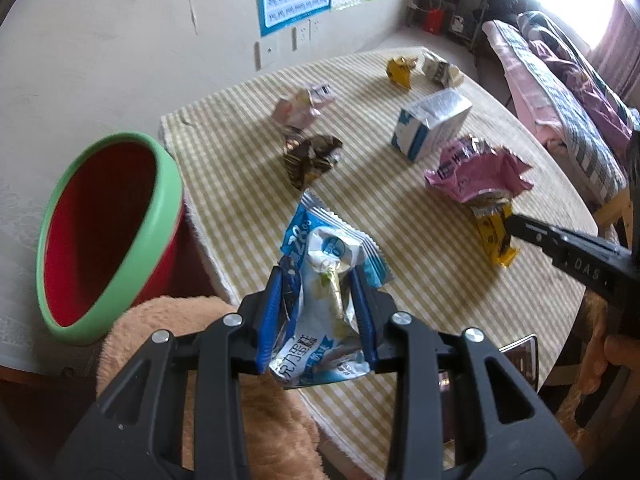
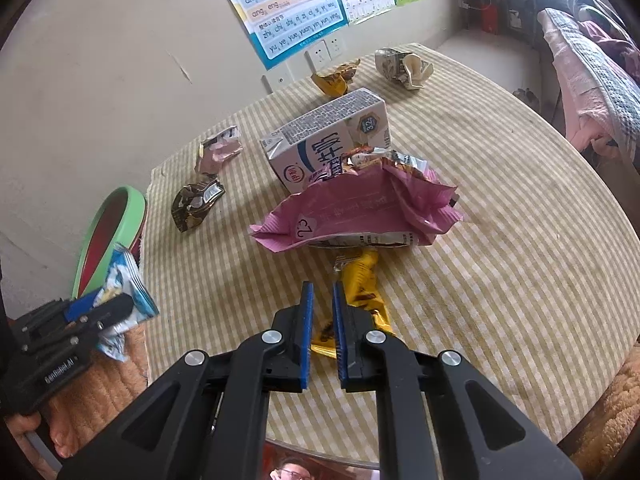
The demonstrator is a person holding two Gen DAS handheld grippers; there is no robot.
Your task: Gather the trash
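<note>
Barely begun — the left gripper (image 1: 320, 304) has its jaws clamped on a blue wrapper (image 1: 328, 276), the right gripper (image 2: 322, 336) on a yellow wrapper (image 2: 362, 280), the bin (image 1: 108, 236) looks empty — six pieces remain on the counter (image 1: 240, 200).

Both tools are matte black plastic: the left gripper (image 1: 324, 312) and right gripper (image 2: 323, 336) each have two flat fingers faced with blue ribbed pads (image 2: 307, 334), forked linkage arms with triangular cut-outs, round silver pivot bolts (image 1: 233, 320) and small white lettering on the side.
</note>
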